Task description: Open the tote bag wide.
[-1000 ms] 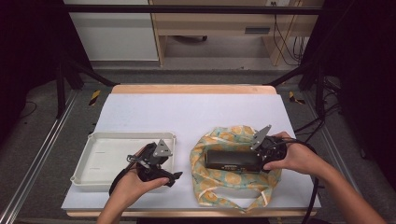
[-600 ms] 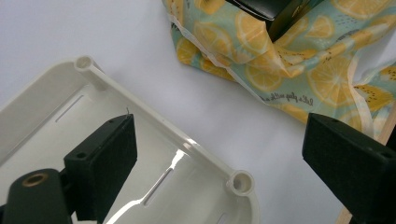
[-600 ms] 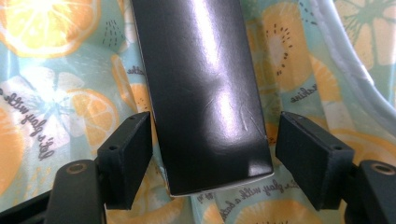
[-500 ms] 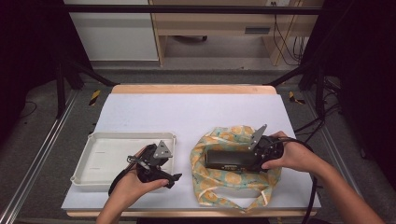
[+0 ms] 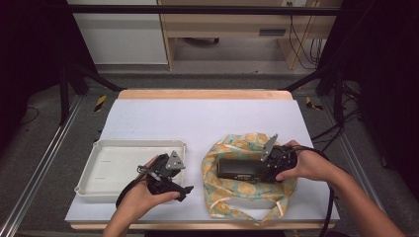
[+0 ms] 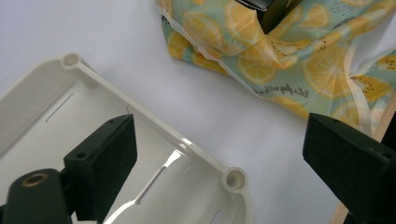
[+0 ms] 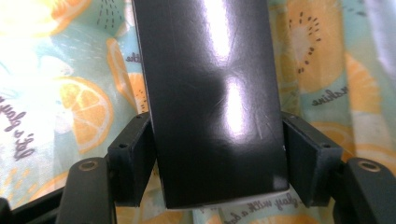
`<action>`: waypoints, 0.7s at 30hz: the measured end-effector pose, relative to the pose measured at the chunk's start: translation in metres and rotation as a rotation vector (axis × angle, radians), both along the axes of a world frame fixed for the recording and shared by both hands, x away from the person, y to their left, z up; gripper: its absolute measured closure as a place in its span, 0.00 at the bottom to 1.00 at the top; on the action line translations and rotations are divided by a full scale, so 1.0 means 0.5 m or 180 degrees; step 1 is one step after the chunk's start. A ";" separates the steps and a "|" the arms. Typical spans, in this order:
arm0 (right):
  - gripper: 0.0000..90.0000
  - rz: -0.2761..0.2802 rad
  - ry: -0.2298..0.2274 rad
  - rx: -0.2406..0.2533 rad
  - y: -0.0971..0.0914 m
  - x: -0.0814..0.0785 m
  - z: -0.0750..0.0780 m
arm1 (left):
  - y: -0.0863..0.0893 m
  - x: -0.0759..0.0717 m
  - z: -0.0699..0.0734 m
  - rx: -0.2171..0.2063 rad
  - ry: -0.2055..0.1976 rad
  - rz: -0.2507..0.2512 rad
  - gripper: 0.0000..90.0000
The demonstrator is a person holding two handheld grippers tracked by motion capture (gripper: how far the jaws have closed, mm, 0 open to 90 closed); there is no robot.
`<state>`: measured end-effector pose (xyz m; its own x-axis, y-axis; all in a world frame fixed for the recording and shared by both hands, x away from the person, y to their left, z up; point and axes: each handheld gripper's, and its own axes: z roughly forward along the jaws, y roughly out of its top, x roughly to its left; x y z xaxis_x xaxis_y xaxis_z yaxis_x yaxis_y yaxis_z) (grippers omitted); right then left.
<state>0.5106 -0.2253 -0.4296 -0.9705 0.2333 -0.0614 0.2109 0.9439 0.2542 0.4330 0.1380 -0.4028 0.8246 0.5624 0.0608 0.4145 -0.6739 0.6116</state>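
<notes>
A glossy black box (image 5: 239, 169) lies on a lemon-print cloth bag (image 5: 232, 197) at the table's right. My right gripper (image 5: 264, 170) comes at the box's right end. In the right gripper view the black box (image 7: 210, 93) fills the gap of my right gripper (image 7: 215, 140). The jaws have just been closing, and both pads touch its sides over the cloth bag (image 7: 70, 107). My left gripper (image 5: 170, 177) hovers by the white tray (image 5: 113, 145). In its own view my left gripper (image 6: 219, 135) stands open over the tray's rim (image 6: 154, 126), nothing between the jaws.
The tray holds nothing that I can see. White table surface (image 5: 207, 118) stretches behind the tray and bag. The bag (image 6: 280, 60) lies just beyond the tray's corner. The table's wooden front edge (image 5: 197, 227) runs close under both hands.
My right gripper has edged slightly leftward onto the box's end. The left hand and the tray have stayed put.
</notes>
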 end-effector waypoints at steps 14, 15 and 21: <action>0.45 0.0108 0.0031 -0.0063 0.000 -0.001 -0.006 | -0.005 -0.002 -0.003 0.0037 0.0012 -0.0036 0.11; 0.46 0.0098 0.0016 -0.0055 0.000 -0.003 -0.006 | -0.005 -0.002 -0.003 0.0035 0.0017 -0.0036 0.11; 0.47 0.0155 -0.0006 -0.0070 0.000 -0.010 -0.002 | -0.005 -0.002 -0.004 0.0048 0.0020 -0.0027 0.11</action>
